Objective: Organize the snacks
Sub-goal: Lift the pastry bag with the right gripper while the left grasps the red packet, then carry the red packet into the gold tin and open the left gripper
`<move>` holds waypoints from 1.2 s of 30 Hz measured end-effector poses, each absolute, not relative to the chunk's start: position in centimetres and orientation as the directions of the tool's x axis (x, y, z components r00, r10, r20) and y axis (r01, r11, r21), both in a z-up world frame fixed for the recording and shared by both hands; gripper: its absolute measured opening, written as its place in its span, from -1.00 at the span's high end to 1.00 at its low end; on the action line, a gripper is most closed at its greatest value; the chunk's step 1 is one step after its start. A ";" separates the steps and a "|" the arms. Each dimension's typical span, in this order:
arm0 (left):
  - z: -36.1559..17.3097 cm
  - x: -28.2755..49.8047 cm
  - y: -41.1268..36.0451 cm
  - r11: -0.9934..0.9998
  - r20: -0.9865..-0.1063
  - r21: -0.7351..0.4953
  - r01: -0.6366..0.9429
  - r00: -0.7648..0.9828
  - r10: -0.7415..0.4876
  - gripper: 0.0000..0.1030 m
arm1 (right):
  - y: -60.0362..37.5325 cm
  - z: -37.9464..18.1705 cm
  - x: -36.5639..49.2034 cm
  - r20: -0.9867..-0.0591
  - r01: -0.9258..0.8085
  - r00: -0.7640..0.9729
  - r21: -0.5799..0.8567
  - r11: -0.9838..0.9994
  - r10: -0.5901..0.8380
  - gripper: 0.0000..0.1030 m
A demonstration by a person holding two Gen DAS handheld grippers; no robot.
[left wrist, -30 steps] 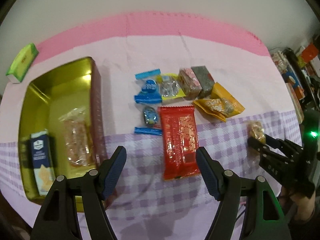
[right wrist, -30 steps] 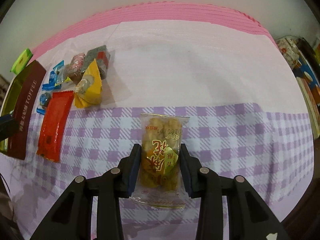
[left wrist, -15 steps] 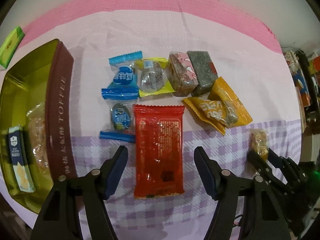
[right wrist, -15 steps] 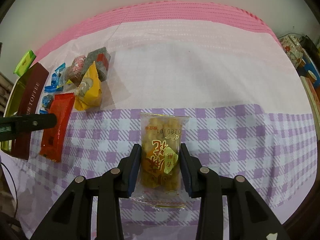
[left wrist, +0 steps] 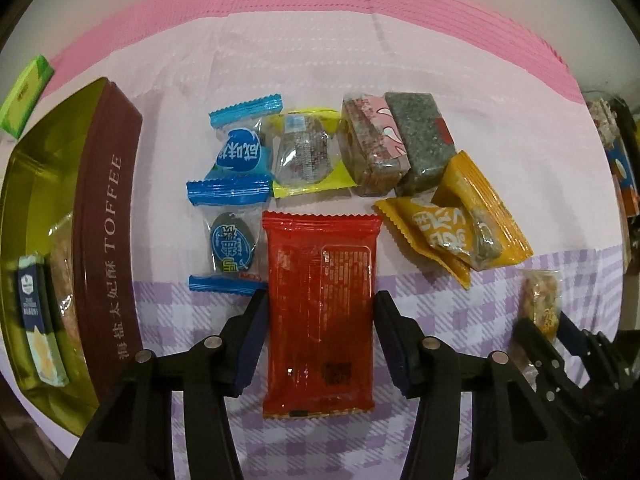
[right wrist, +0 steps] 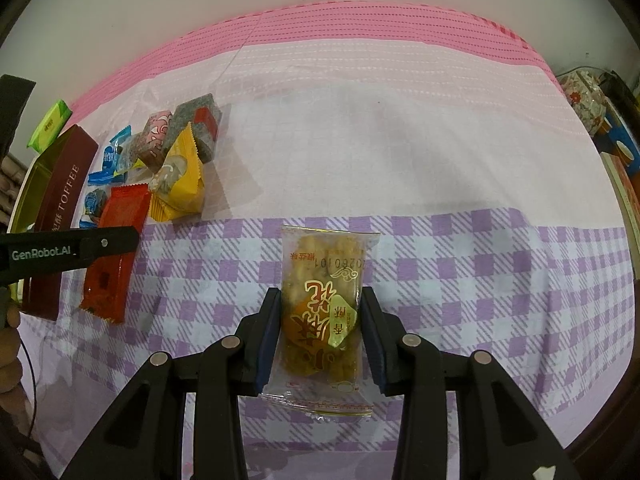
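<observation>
The left claw [left wrist: 320, 340] straddles the red pack [left wrist: 320, 312] low in the left wrist frame, jaws closing, pads at its long edges and seemingly not yet pressing. The right claw [right wrist: 319, 338], low centre of its own frame, is clenched on a clear peanut-crisp pack [right wrist: 322, 320] over the purple-checked cloth [right wrist: 480, 272]. The open toffee tin [left wrist: 108, 240] fills the left edge of the left view with a blue box [left wrist: 38, 320] and a clear pack already inside, which suggests it is where the snacks go. Two blue candies [left wrist: 236, 208], a yellow-green pack [left wrist: 306, 152], two wrapped bars [left wrist: 396, 140] and two orange packs [left wrist: 460, 224] crowd the upper centre, touching one another; the lower blue candy lies just beside the red pack's left edge. To take the red pack cleanly, the pads should likely close square on its sides, clear of that candy's crimped end, and firmly enough that the slick film does not buckle or slide out; a straight lift before swinging toward the tin would spare the neighbours
</observation>
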State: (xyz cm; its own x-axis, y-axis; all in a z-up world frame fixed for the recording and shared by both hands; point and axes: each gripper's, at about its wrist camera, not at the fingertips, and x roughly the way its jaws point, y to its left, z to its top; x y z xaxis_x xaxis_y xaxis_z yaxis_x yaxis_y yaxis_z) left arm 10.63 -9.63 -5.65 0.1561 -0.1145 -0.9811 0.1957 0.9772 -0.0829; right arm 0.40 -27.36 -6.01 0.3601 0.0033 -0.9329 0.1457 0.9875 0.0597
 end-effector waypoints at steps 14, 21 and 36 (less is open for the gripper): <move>-6.0 7.3 -11.2 0.962 -0.980 -0.038 0.272 0.179 -0.089 0.14 | -27.4 -6.0 0.5 -0.934 0.145 0.358 0.055 0.988 0.000 0.27; -6.0 5.5 -10.1 0.953 -0.980 -0.054 0.298 0.169 -0.108 0.14 | -27.2 -6.0 0.5 -0.933 0.142 0.358 0.035 0.989 -0.018 0.27; 0.0 4.4 -4.3 0.955 -0.948 -0.081 0.284 0.275 -0.162 0.14 | -26.4 -6.2 0.4 -0.931 0.137 0.361 -0.007 0.991 -0.057 0.27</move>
State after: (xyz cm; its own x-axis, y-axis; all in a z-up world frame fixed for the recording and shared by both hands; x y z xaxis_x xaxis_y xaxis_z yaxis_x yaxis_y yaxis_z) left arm 4.42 -4.35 -0.05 0.2746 -0.1622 -0.9478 0.2844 0.9553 -0.0811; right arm 0.36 -26.39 -6.16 0.3613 -0.0568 -0.9307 0.1369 0.9906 -0.0073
